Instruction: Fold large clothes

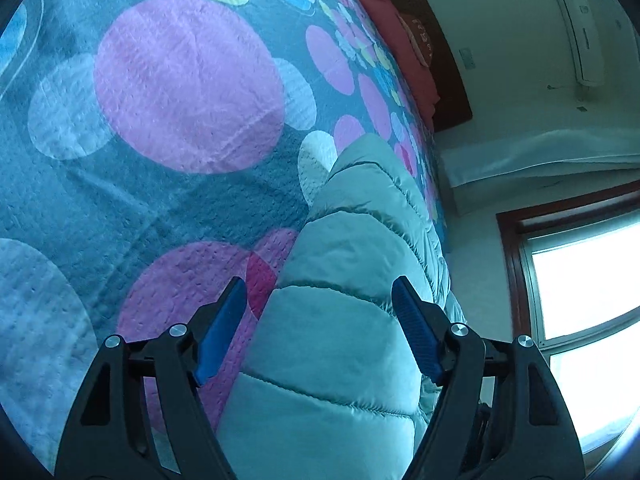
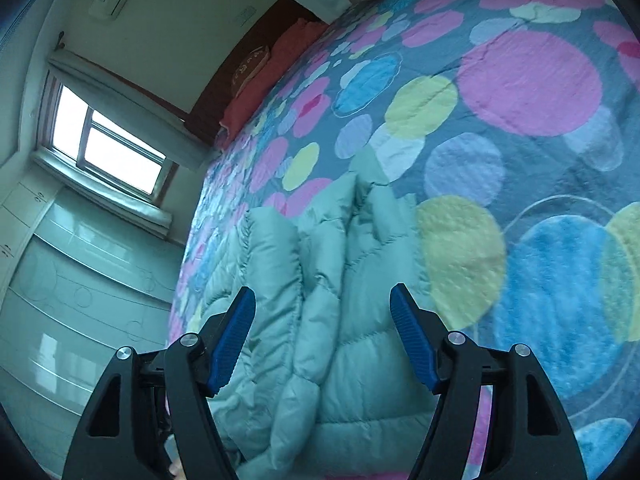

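My left gripper (image 1: 319, 300) and right gripper (image 2: 323, 309), jaws spread and empty, straddle the pale green quilted puffer jacket (image 2: 340, 300) bunched on the circle-patterned bedspread (image 1: 160, 120), ready for folding.

A puffer jacket (image 1: 344, 320) lay on a bedspread (image 1: 168, 184) that covered the bed, close to one edge of it. At the far end of the bed, pillows (image 1: 404, 52) sat against a headboard (image 1: 448, 80). On the wall beyond the headboard hung an air conditioner (image 1: 580, 36). A window (image 2: 108, 148) stood in the wall beside the bed, on the jacket's side, with cabinets (image 2: 76, 280) below it. The left gripper (image 1: 318, 308) hung over the jacket, one finger at either side of the cloth. The right gripper (image 2: 322, 312) likewise stood over the bunched jacket (image 2: 320, 288), fingers apart.
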A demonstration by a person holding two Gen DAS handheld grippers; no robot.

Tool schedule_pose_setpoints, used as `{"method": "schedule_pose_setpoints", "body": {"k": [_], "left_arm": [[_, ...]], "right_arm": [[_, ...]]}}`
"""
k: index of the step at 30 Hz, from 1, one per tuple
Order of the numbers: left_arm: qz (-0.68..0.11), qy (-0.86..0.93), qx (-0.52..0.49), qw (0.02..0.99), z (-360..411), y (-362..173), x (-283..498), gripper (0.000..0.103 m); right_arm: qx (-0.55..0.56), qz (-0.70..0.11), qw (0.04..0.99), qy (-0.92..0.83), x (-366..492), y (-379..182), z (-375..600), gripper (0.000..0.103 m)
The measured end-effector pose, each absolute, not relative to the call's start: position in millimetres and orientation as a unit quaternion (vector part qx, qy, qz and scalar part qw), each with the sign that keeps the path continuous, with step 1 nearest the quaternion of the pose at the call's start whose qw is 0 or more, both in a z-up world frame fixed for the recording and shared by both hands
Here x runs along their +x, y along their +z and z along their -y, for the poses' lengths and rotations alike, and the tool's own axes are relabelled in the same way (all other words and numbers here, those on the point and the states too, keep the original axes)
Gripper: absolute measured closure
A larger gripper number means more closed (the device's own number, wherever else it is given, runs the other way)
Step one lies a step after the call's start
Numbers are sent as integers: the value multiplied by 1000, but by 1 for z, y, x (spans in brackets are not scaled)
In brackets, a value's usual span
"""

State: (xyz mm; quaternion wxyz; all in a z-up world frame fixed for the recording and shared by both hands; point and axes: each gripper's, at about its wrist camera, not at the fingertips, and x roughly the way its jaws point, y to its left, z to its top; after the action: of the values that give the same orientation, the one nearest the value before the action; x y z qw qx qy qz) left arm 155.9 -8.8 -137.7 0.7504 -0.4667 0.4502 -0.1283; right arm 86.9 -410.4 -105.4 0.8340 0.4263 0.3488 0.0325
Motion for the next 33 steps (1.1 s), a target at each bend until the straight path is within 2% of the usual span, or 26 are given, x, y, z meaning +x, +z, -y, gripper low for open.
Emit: {"method": "schedule_pose_setpoints", "body": {"k": [8, 9, 10, 11, 14, 19, 28, 31, 33], "left_arm": [[-461, -140, -462, 745, 22, -144, 170, 25], [-463, -142, -454, 747, 25, -142, 171, 25], [-466, -143, -445, 751, 29, -140, 172, 25], [-467, -146, -436, 755, 32, -137, 173, 25], [-468, -153, -412, 766, 44, -126, 173, 25], [-470, -164, -391, 774, 61, -117, 168, 25], [-500, -166, -331, 783, 98, -129, 165, 24], [-498, -170, -334, 782, 94, -127, 160, 24], [-496, -173, -340, 780, 87, -126, 153, 24]], "right_arm": [[443, -361, 818, 62, 131, -118, 392, 36], [434, -362, 823, 56, 134, -118, 390, 43], [424, -362, 828, 55, 137, -117, 389, 67], [418, -362, 831, 63, 140, -116, 389, 82], [407, -346, 843, 68, 139, -103, 394, 91], [374, -345, 860, 39, 131, -93, 419, 91], [411, -389, 824, 19, 128, -148, 463, 90], [430, -387, 815, 24, 119, -146, 469, 81], [438, -382, 813, 27, 108, -140, 470, 67]]}}
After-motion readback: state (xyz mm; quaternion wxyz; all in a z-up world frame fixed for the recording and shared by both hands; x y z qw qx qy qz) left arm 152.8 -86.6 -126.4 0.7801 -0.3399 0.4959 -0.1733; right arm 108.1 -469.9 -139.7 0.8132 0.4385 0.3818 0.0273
